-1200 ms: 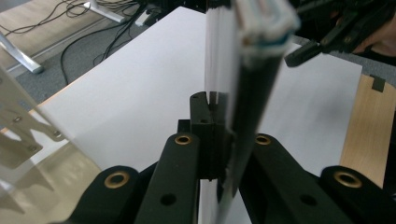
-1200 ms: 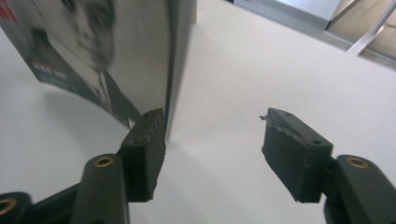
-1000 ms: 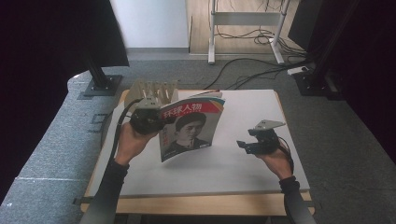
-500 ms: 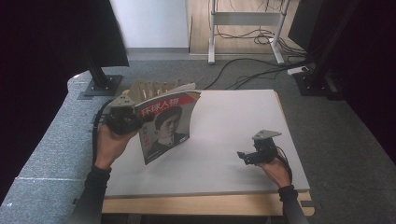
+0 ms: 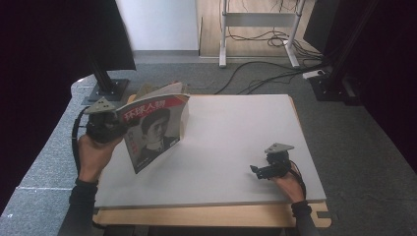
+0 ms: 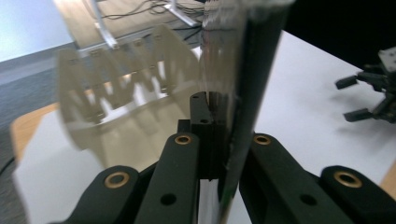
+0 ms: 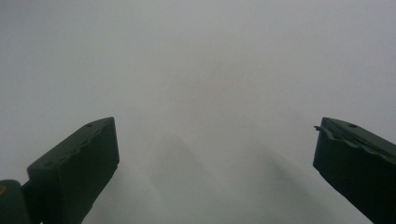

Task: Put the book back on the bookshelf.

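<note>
A magazine [image 5: 153, 129] with a red title band and a portrait on its cover hangs upright over the left part of the white tabletop [image 5: 236, 128]. My left gripper [image 5: 118, 130] is shut on its left edge. In the left gripper view the jaws [image 6: 219, 107] clamp the magazine's edge [image 6: 243, 74], seen end-on. My right gripper [image 5: 255, 172] rests low near the table's front right, open and holding nothing. In the right gripper view its gripper [image 7: 217, 128] has its jaws spread wide over bare white tabletop [image 7: 201, 56].
A pale wooden slotted rack [image 5: 143, 90] stands at the table's back left, behind the magazine; the rack [image 6: 126, 88] is blurred in the left gripper view. A black stand base [image 5: 105, 91] sits on the floor beyond it. Cables [image 5: 255, 73] lie on the floor behind the table.
My left gripper has carried the magazine leftward and toward the table's left edge. My right gripper has pulled back toward the table's front right.
</note>
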